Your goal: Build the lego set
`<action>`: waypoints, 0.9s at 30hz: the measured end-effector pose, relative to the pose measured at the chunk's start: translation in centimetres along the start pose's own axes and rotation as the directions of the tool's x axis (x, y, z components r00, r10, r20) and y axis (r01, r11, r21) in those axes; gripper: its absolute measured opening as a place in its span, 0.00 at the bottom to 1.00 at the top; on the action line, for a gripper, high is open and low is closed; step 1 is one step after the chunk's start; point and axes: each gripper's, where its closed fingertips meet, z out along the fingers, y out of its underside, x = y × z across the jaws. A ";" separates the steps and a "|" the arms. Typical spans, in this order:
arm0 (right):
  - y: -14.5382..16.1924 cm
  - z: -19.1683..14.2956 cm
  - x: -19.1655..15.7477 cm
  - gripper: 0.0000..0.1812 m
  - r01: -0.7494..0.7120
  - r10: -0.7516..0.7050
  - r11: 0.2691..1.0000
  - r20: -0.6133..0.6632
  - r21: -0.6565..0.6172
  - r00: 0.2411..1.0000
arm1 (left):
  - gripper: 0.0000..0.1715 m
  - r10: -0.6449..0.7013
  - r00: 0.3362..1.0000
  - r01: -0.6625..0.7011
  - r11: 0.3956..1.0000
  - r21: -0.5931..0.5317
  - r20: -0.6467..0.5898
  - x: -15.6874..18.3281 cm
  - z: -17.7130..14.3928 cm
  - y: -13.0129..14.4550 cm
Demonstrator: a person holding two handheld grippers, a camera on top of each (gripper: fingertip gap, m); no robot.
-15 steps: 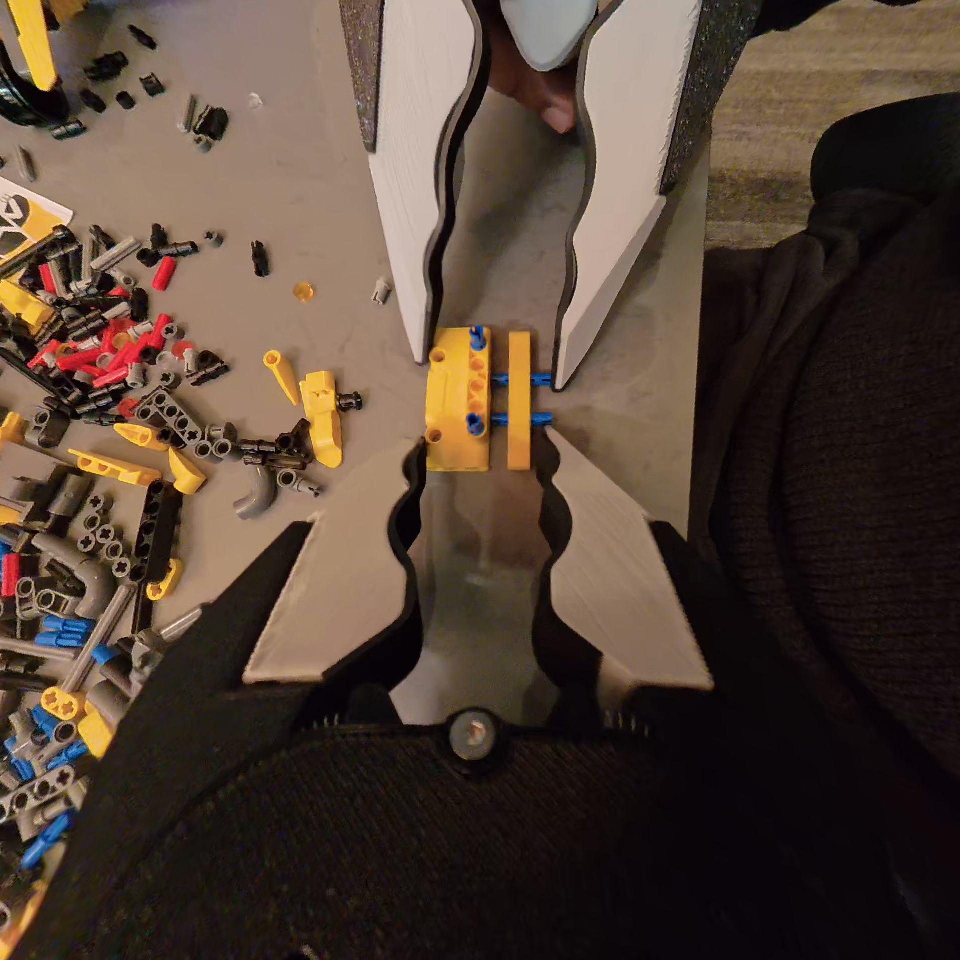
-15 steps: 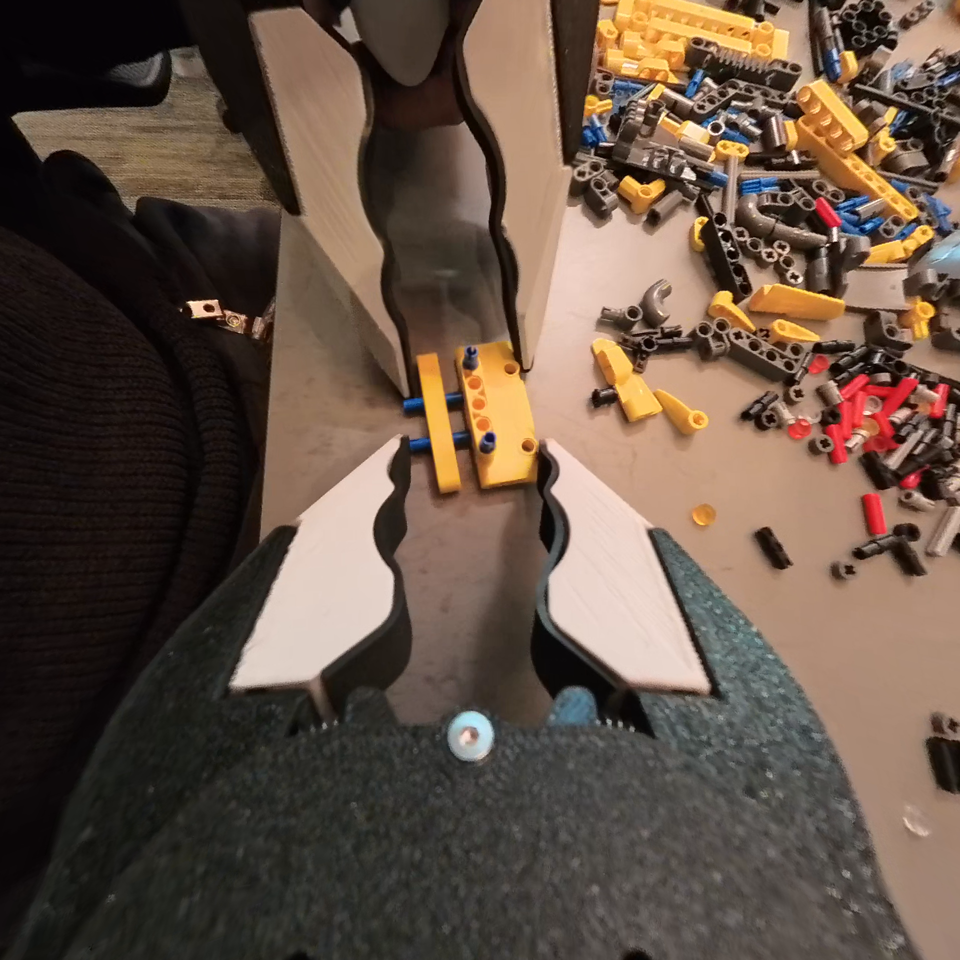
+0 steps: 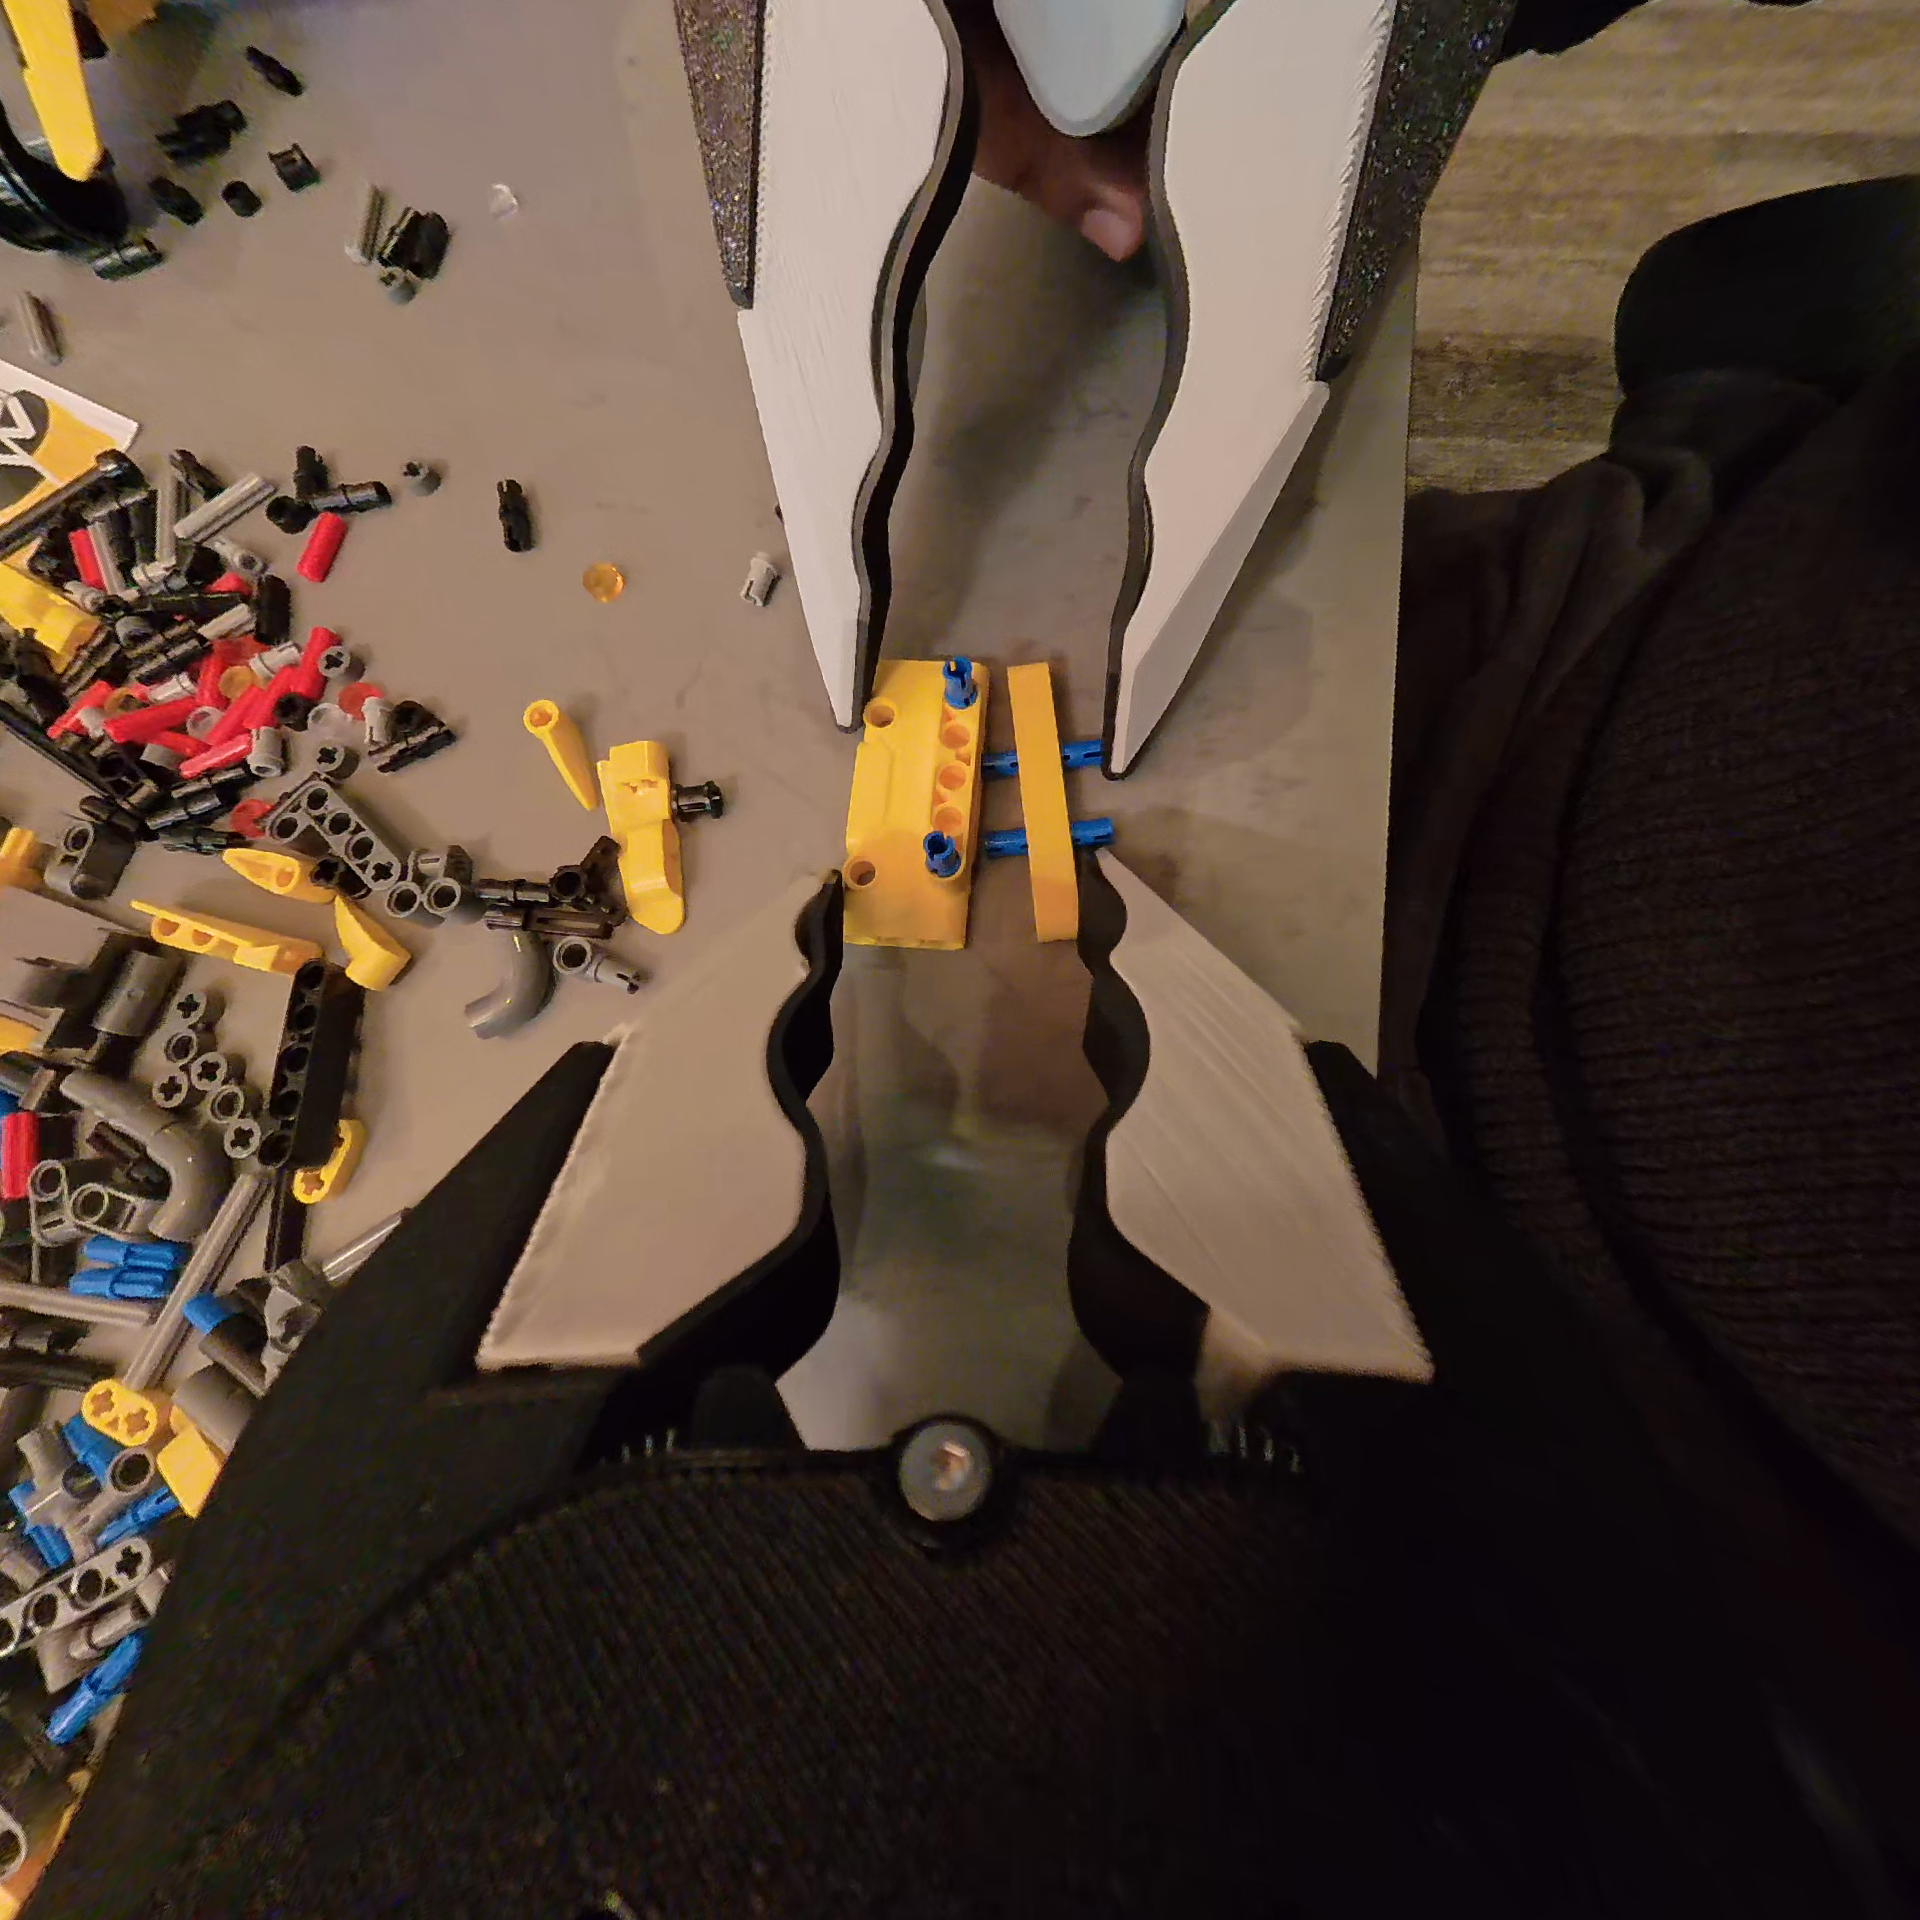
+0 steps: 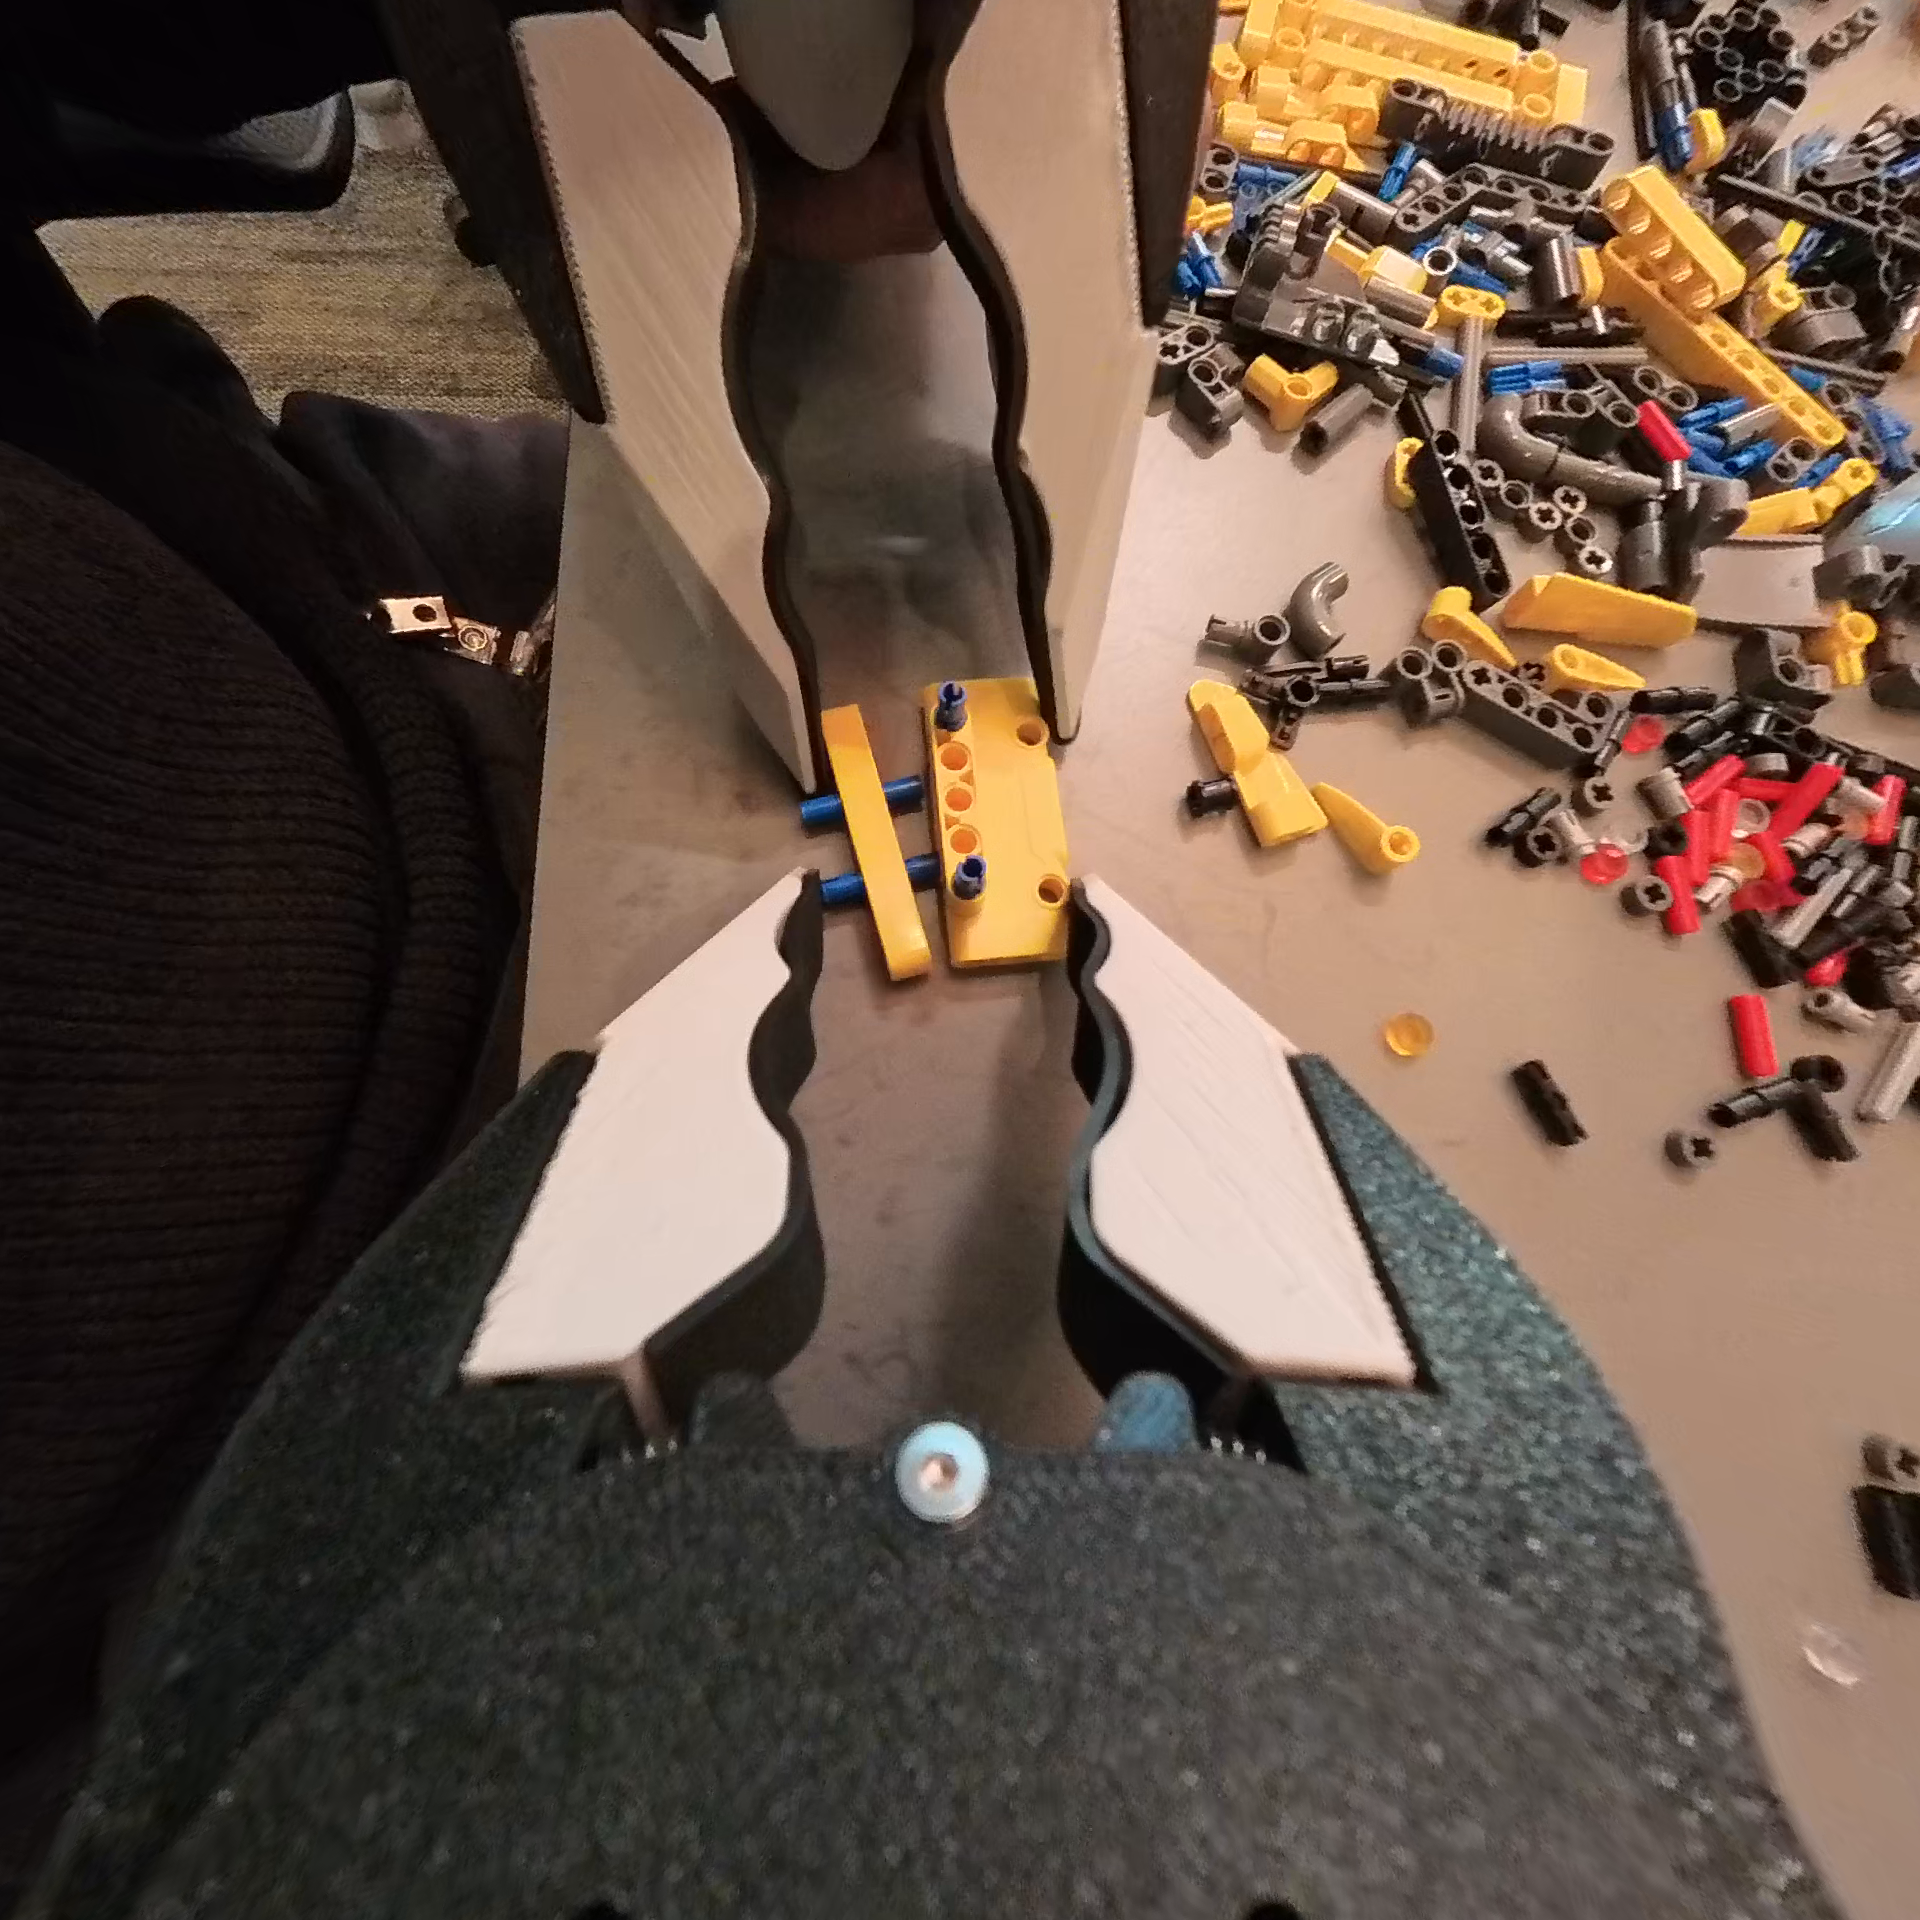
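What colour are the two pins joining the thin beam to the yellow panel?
Blue pins; clearest in the right wrist view.

table (image 3: 582, 343): smooth grey, matt with faint smudges
panel (image 3: 914, 810): yellow plastic, smooth, slight gloss
beam (image 3: 1044, 816): yellow plastic, smooth
pins (image 3: 1086, 831): blue plastic
left gripper (image 3: 961, 904): pale ribbed printed-looking plastic fingers (image 3: 686, 1164), black wavy liners, ridged black body
right gripper (image 4: 945, 894): pale ribbed fingers (image 4: 1226, 1174), speckled rough dark body
screw (image 4: 940, 1486): shiny metal
sleeve (image 3: 1714, 831): black ribbed knit cloth
pile (image 4: 1621, 343): plastic, mixed colours
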 end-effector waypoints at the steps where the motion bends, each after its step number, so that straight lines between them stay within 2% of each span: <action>1: 0.0 0.0 0.0 0.26 0.000 0.000 1.000 -0.002 -0.001 1.000 | 0.25 0.000 1.000 0.000 1.000 0.000 -0.003 0.0 0.0 0.0; 7: 0.0 0.0 -0.1 0.26 0.001 -0.001 1.000 -0.002 -0.002 1.000 | 0.28 -0.019 0.999 0.019 1.000 -0.007 -0.050 0.4 -0.1 0.3; 8: 0.0 0.0 -0.1 0.26 0.003 -0.003 1.000 -0.001 -0.002 1.000 | 0.30 -0.025 0.998 0.025 1.000 -0.009 -0.065 0.5 -0.2 0.3; 10: 0.0 0.0 -0.1 0.26 0.003 -0.003 1.000 0.001 -0.004 1.000 | 0.41 -0.023 0.992 0.022 1.000 -0.012 -0.127 1.3 -0.3 0.4; 20: 0.0 0.0 -0.1 0.25 0.001 -0.001 1.000 -0.004 -0.010 1.000 | 0.37 -0.068 0.998 0.068 0.998 -0.012 0.012 0.6 0.4 -0.3; 25: 0.0 0.0 0.0 0.27 0.005 -0.005 1.000 -0.015 -0.013 1.000 | 0.28 -0.071 0.996 0.072 0.997 -0.008 0.048 0.2 0.4 -0.3; 27: 0.0 0.0 0.0 0.27 0.007 -0.007 1.000 -0.016 -0.012 1.000 | 0.27 -0.068 0.996 0.068 0.998 -0.008 0.049 0.2 0.4 -0.3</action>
